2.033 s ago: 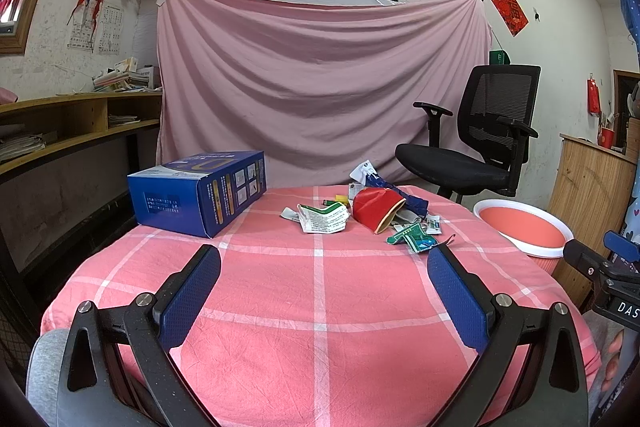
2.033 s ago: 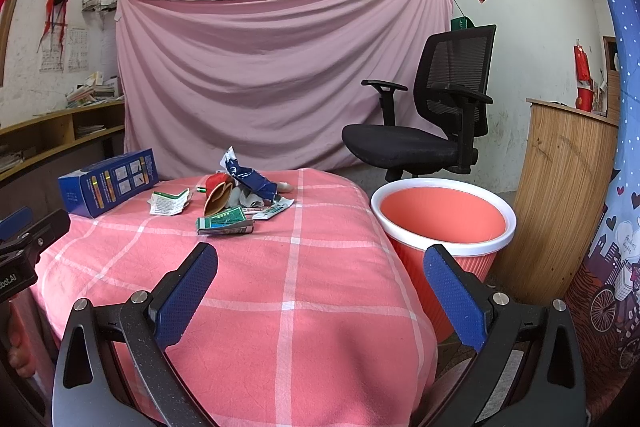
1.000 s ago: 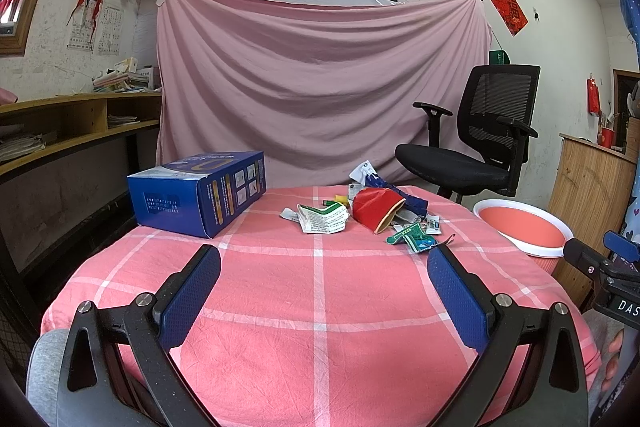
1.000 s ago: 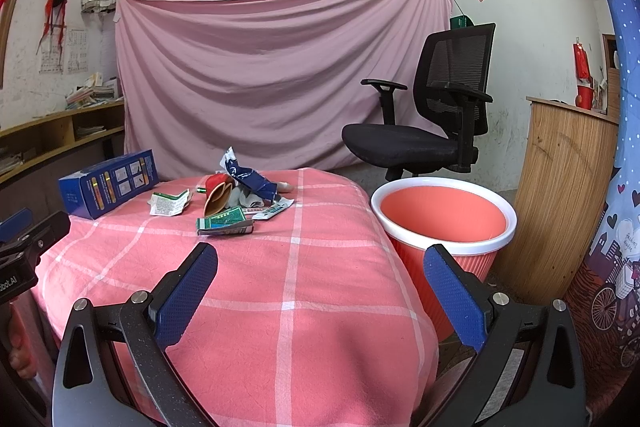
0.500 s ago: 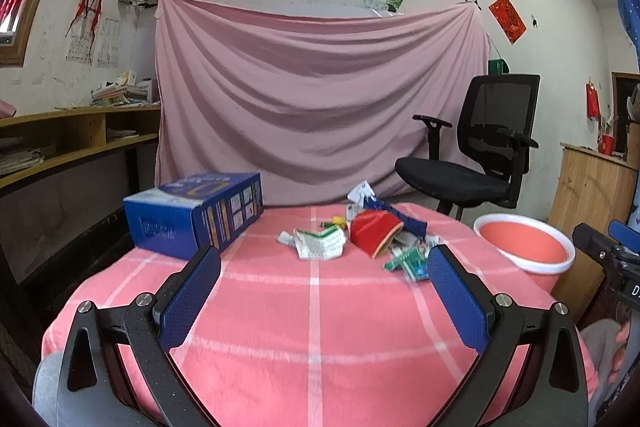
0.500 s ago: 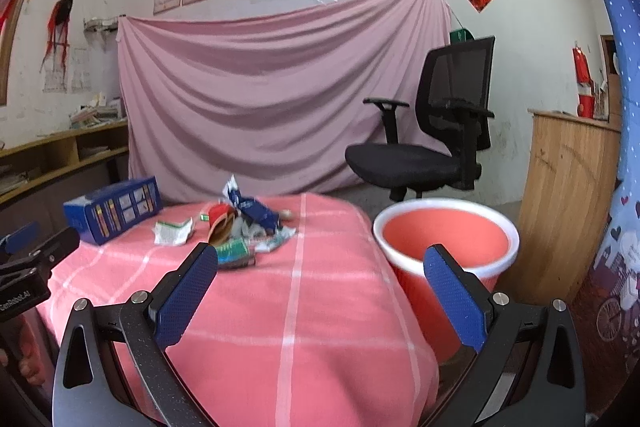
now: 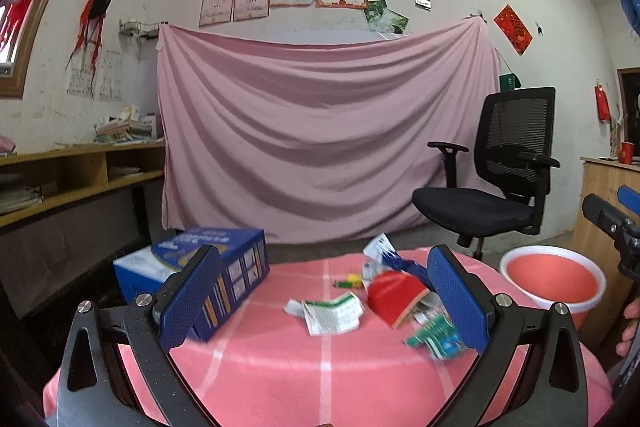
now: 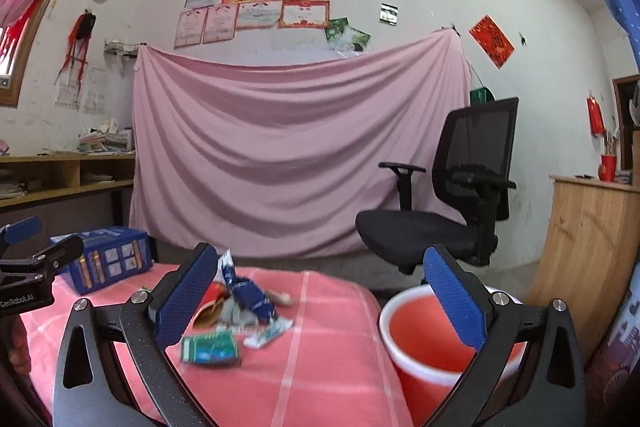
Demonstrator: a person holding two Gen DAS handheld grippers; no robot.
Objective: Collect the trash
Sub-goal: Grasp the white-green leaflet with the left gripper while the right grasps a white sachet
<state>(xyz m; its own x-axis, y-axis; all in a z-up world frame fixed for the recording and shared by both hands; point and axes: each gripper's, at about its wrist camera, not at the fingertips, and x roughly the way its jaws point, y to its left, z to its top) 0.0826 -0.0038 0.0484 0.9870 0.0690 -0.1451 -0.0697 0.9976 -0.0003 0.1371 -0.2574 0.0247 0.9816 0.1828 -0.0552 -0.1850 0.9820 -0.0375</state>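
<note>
A heap of trash lies on the pink checked table (image 7: 320, 367): a white-green paper packet (image 7: 332, 313), a red paper cup on its side (image 7: 390, 297), a blue wrapper (image 8: 248, 293) and a green packet (image 8: 208, 347). A red bin with a white rim (image 8: 424, 331) stands right of the table, also in the left wrist view (image 7: 554, 279). My left gripper (image 7: 320, 295) is open and empty, short of the heap. My right gripper (image 8: 316, 301) is open and empty, between heap and bin.
A blue carton (image 7: 192, 279) stands at the table's left. A black office chair (image 7: 496, 183) stands behind the table before a pink hung sheet (image 7: 320, 131). Wooden shelves (image 7: 68, 179) run along the left wall; a wooden cabinet (image 8: 588, 239) stands right.
Both grippers have tilted up and moved forward toward the trash heap, which sits lower and larger in both views. Both stay open and empty.
</note>
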